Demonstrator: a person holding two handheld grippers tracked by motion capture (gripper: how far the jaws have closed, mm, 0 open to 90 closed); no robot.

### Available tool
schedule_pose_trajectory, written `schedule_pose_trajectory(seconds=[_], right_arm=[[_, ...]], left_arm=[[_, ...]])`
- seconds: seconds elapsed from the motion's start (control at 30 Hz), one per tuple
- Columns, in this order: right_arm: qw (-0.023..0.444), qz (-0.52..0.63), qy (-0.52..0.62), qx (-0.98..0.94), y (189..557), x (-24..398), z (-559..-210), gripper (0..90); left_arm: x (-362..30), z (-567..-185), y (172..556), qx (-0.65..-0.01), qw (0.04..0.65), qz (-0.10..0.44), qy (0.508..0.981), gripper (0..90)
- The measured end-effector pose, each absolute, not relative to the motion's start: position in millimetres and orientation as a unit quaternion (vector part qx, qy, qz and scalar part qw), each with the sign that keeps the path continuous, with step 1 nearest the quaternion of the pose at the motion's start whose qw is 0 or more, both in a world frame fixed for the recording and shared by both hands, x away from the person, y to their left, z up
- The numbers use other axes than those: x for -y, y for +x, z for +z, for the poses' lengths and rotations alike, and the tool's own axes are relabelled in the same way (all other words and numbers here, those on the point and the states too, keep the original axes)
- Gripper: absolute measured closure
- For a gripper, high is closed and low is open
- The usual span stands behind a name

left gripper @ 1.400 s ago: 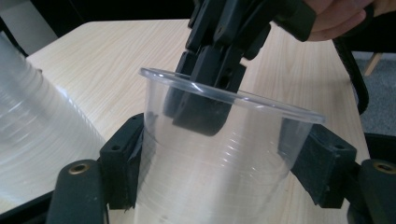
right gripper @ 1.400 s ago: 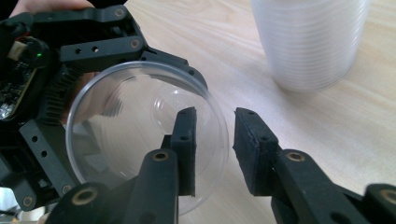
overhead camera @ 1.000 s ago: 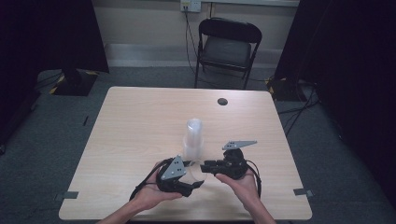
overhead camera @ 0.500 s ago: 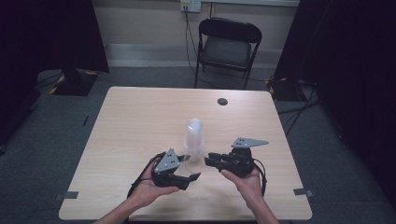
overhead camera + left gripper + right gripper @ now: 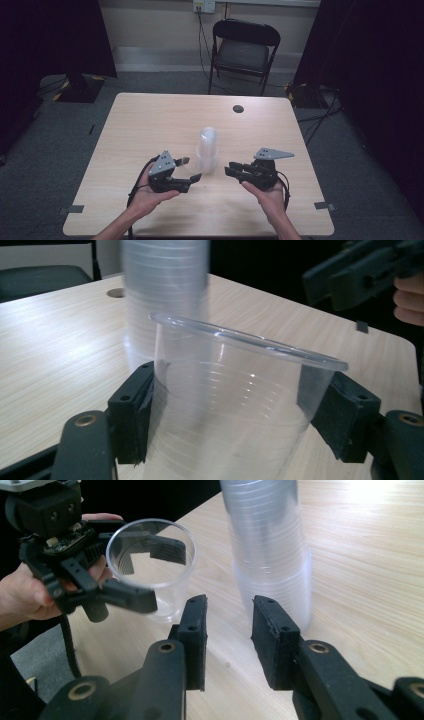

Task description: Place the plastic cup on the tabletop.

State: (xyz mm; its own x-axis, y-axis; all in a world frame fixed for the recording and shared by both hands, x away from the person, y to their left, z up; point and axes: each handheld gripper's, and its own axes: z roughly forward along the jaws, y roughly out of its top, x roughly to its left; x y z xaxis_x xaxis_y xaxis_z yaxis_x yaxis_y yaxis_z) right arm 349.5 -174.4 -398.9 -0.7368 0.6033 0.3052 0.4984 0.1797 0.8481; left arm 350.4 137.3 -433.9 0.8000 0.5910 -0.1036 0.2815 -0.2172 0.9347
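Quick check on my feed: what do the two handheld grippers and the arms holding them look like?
Both the left gripper and the right gripper are black, each with two blocky jaws faced with flat dark pads, brass-coloured pivot pins and a grey three-cornered plate on top. A black cable trails from each. The forearms are bare, with no sleeves showing.

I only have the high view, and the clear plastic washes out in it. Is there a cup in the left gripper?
Observer: Yes. In the left gripper view, the left gripper has its fingers pressed on either side of one clear cup, just under the rim.
Operator: Is it free of the stack?
Observer: Yes. The right gripper view shows bare table between that cup and the stack of cups.
Operator: And my right gripper?
Observer: The right gripper is open with nothing between its fingers, and it is aimed at the stack's base.
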Motion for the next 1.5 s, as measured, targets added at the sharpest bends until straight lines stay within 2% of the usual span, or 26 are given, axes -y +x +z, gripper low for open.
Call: schedule_pose_trajectory(seconds=[0.4,0.73,1.0,1.5], right_arm=[[0.085,0.515,0.366,-0.770,351,180,-405,59.6],[0.097,0.509,0.380,-0.766,352,188,-414,57.8],[0.098,0.506,0.385,-0.766,350,188,-414,56.7],[0.116,0.512,0.394,-0.754,351,198,-416,55.7]], left_arm=[[-161,-430,372,-0.341,0.566,0.146,0.737,28.3],[-183,-423,382,-0.388,0.568,0.166,0.707,28.3],[-200,-415,386,-0.404,0.569,0.184,0.693,28.6],[-197,-407,422,-0.413,0.559,0.203,0.689,28.8]])
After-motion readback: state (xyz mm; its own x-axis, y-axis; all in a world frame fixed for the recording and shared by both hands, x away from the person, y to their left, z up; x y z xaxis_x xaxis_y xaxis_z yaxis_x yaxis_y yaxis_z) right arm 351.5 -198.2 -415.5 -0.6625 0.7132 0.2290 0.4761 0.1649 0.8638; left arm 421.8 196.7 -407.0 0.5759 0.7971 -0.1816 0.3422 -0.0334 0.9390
